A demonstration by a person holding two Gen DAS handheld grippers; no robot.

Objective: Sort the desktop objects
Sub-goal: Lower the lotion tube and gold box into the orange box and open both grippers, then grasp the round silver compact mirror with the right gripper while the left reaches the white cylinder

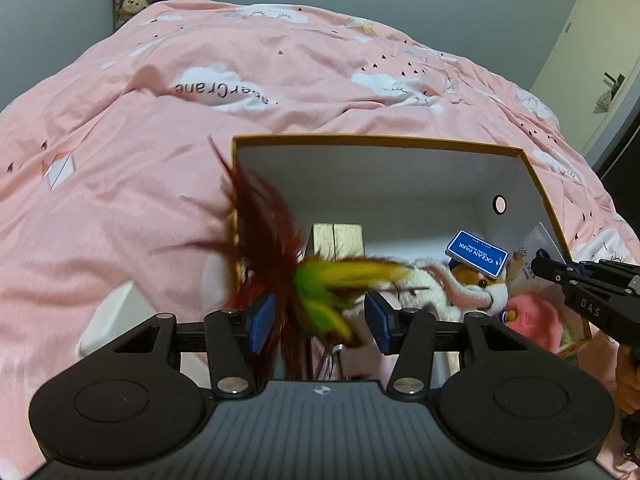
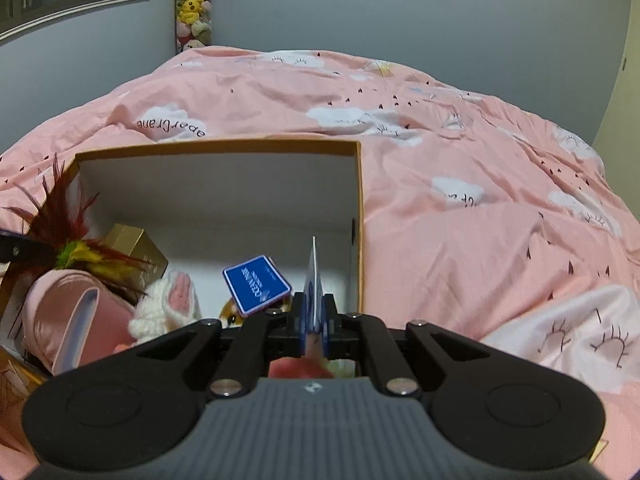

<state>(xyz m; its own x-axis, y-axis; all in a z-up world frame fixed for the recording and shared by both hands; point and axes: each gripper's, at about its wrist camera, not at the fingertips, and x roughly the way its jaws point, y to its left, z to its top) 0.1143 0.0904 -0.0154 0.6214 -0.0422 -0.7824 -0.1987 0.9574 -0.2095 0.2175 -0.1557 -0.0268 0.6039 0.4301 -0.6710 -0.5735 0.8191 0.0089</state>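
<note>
An open cardboard box (image 1: 536, 176) (image 2: 360, 208) lies on the bed. My left gripper (image 1: 320, 320) is open over its left side, with a red, green and yellow feather toy (image 1: 320, 284) (image 2: 76, 252) loose between the blue pads (image 1: 262, 320). My right gripper (image 2: 314, 316) is shut on a thin white card (image 2: 314, 276), held edge-on over the box; it shows in the left wrist view (image 1: 550, 266) at the box's right wall. Inside lie a blue card box (image 1: 476, 254) (image 2: 256, 284), a white knitted plush (image 1: 436, 284) (image 2: 172, 308) and a gold box (image 1: 338, 238) (image 2: 136, 246).
A pink quilt (image 1: 200, 140) (image 2: 480, 200) with cloud prints covers the bed around the box. A pink satin pouch (image 2: 72, 320) and a pink fluffy toy (image 1: 536, 320) lie in the box. Stuffed toys (image 2: 192, 8) hang in the far corner. A door (image 1: 592, 52) stands right.
</note>
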